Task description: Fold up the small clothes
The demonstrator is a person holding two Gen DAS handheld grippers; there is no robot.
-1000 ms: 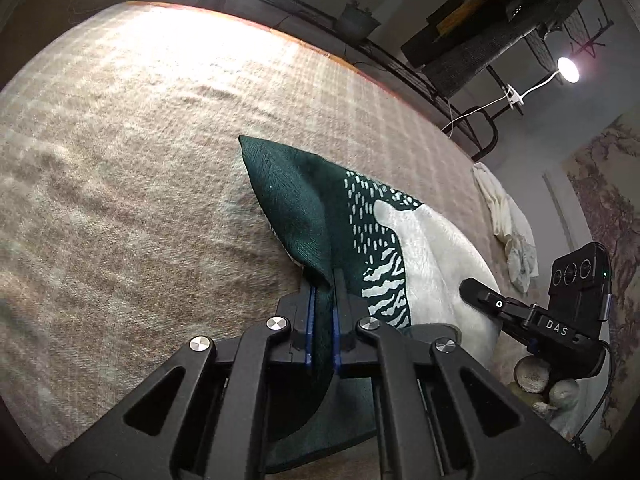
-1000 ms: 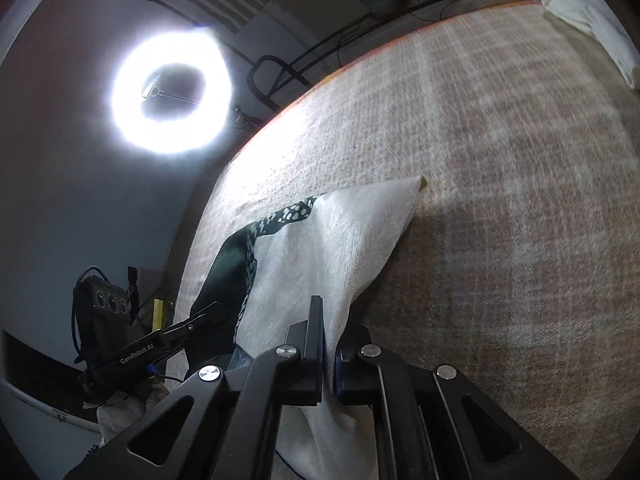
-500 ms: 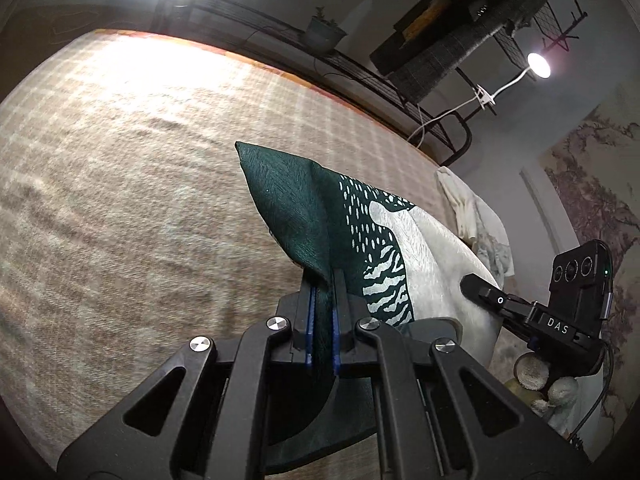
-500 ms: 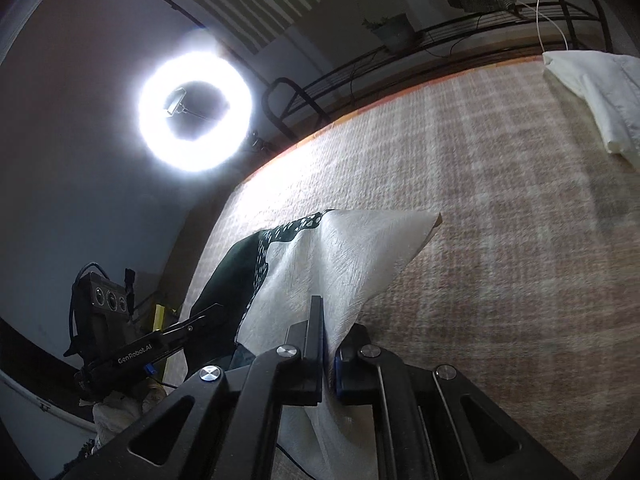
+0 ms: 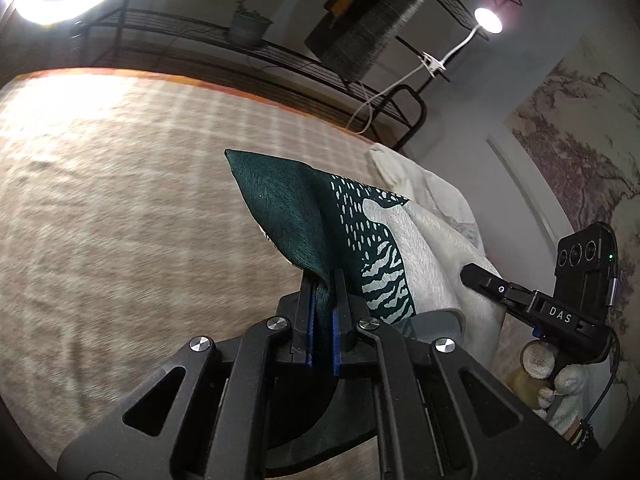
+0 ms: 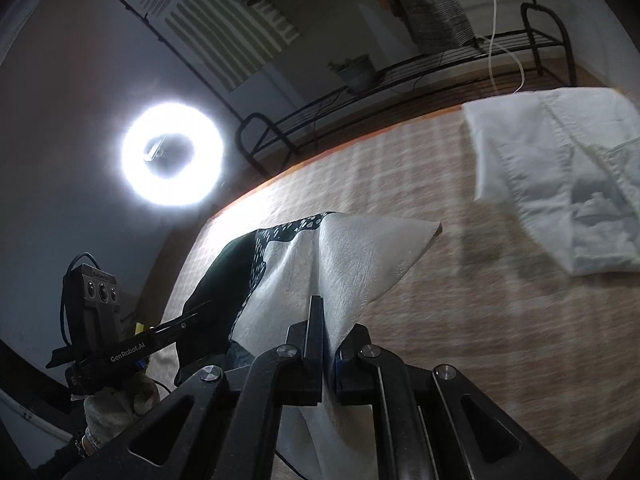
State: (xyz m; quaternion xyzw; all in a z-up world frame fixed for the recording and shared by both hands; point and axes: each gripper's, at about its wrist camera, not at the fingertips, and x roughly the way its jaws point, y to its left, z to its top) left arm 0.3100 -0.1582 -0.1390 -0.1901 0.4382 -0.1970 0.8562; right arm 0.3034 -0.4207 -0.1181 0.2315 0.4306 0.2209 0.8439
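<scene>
Green-and-cream patterned cloth (image 5: 360, 232) at frame centre, pinched by left gripper (image 5: 323, 280) & right gripper (image 6: 326, 320), over beige checked blanket (image 5: 120, 200).

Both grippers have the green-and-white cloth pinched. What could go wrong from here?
1. The left gripper and right gripper each pinch only a narrow edge of the green-and-white cloth; a tug apart could pull it free.
2. The free corner sticks out unsupported and may flop, skewing the fold.
3. The white garment lies close on the plaid cover; setting down there could overlap it.
</scene>
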